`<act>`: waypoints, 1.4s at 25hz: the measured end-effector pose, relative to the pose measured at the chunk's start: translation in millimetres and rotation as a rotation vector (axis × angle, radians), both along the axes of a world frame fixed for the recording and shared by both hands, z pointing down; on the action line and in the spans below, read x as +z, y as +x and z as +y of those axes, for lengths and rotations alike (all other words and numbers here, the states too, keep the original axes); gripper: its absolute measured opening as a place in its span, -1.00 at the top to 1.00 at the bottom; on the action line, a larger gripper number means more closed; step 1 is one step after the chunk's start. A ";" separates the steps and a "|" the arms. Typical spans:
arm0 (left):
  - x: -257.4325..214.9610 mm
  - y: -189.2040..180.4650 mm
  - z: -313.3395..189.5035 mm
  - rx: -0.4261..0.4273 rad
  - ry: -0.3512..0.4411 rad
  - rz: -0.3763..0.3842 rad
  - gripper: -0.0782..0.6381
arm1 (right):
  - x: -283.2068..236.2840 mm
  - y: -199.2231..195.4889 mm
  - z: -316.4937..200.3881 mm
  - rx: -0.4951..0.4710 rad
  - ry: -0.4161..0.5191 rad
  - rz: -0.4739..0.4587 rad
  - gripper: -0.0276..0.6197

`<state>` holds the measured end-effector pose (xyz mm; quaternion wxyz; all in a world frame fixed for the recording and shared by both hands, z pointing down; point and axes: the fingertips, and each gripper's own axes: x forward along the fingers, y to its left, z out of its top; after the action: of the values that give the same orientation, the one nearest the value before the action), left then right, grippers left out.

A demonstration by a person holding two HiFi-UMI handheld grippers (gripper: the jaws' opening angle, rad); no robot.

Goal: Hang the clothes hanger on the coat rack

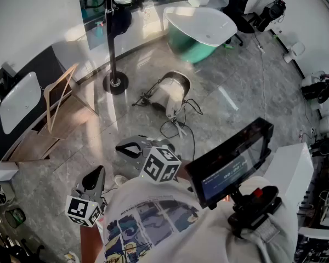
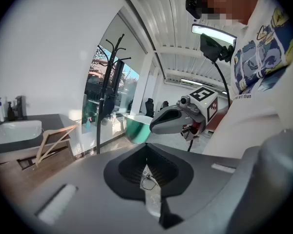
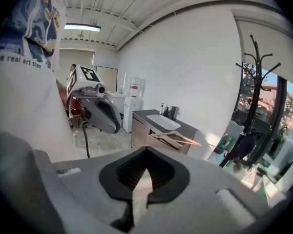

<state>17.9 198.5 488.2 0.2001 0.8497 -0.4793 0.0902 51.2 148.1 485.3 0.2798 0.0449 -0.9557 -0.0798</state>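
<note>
A wooden clothes hanger point(image 1: 57, 96) leans on the edge of the sink cabinet at the left. It also shows in the left gripper view point(image 2: 53, 139) and the right gripper view point(image 3: 178, 139). The black coat rack point(image 1: 111, 34) stands on its round base by the window, with a dark garment hanging near its top; it also appears as the coat rack point(image 2: 109, 89) and the coat rack point(image 3: 256, 77). My left gripper point(image 1: 96, 173) and right gripper point(image 1: 122, 147) hover low near my body, both shut with nothing in them and well short of the hanger. Each gripper view shows shut jaws, the left gripper point(image 2: 146, 165) and the right gripper point(image 3: 145, 165).
A sink counter point(image 1: 17, 100) runs along the left wall. A teal and white bathtub point(image 1: 200, 29) stands at the back. A round metal appliance point(image 1: 172, 91) with loose cables lies on the floor ahead. A monitor point(image 1: 230, 162) sits on my chest rig. Office chairs stand far right.
</note>
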 end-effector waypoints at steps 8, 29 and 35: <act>-5.9 26.5 -18.9 -0.018 -0.006 0.001 0.77 | -3.5 30.8 -20.3 0.006 -0.031 -0.036 0.91; 27.4 -75.9 -88.4 -0.212 -0.079 0.098 0.65 | 8.1 41.1 -105.6 0.139 -0.054 -0.076 0.61; 70.6 -221.0 -130.0 -0.374 -0.156 0.145 0.58 | 2.2 -15.5 -141.0 0.208 -0.053 -0.056 0.61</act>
<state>-203.1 68.5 558.8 0.3125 0.7322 -0.6046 0.0268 35.6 7.2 487.4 0.2611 0.1388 -0.9550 -0.0236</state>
